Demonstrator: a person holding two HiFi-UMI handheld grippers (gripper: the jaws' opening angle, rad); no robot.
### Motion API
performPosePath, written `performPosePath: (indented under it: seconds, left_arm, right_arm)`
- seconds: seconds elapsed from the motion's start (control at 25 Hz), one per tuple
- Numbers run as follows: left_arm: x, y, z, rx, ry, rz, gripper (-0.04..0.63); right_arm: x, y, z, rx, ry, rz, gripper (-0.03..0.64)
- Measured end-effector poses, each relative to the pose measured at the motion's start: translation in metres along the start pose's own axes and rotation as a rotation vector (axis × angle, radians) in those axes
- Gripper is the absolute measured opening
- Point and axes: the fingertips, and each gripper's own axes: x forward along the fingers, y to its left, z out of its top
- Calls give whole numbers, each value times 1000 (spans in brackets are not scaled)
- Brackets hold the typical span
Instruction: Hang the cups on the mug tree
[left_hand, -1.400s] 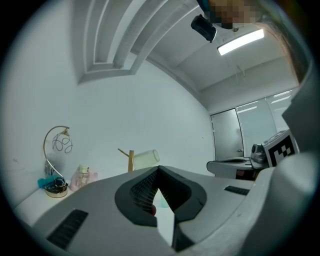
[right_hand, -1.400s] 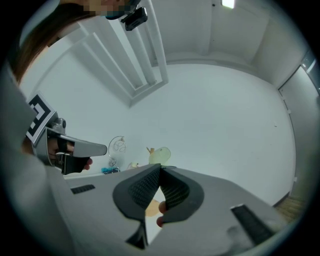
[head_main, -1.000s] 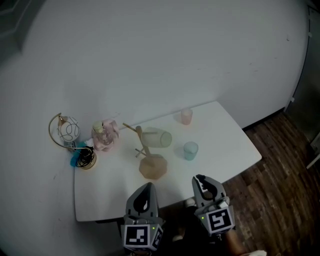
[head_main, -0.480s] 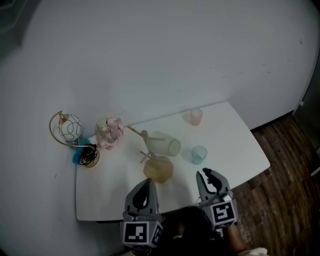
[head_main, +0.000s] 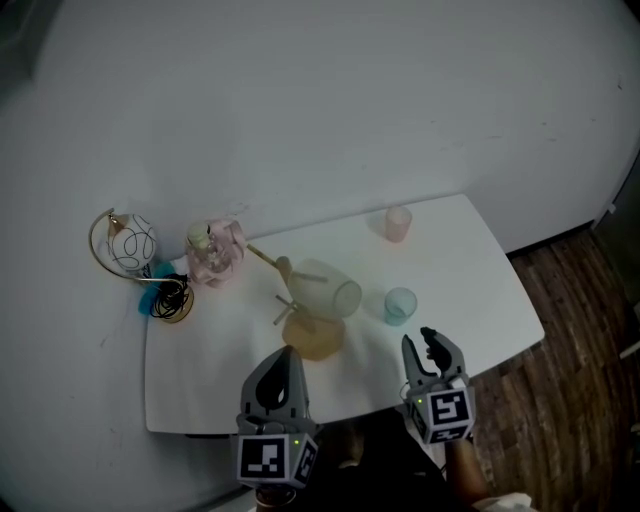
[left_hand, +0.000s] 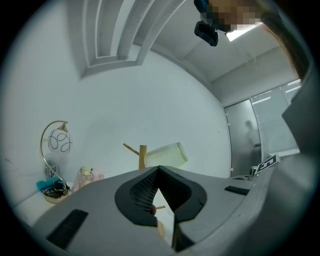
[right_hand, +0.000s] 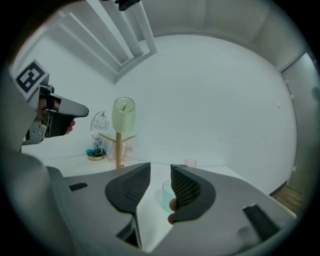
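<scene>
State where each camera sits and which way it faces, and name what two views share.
Head view: on the person's head, looking steeply down at the white table; shows left tongs and right tongs.
Left gripper view: on the left tongs, facing the wooden mug tree; own jaws together.
Right gripper view: on the right tongs, facing the pale blue-green cup; own jaws apart, have just been opening, nothing between them.
Shared: both gripper views show the mug tree bearing a yellow-green cup.

Grey tongs (head_main: 420, 338), black pads (right_hand: 187, 189), marker cubes (head_main: 441, 412)
</scene>
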Motion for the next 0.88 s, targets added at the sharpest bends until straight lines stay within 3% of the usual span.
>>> performPosePath:
  seconds: [0.28,0.88]
  left_arm:
    - [9,3,-5,-7,16,37,0]
    - [7,21,-11,15,70,101,0]
  right_arm:
    - [16,-12,-30,9,99,17,155]
    - [59,-24,-79,3,194,37,241]
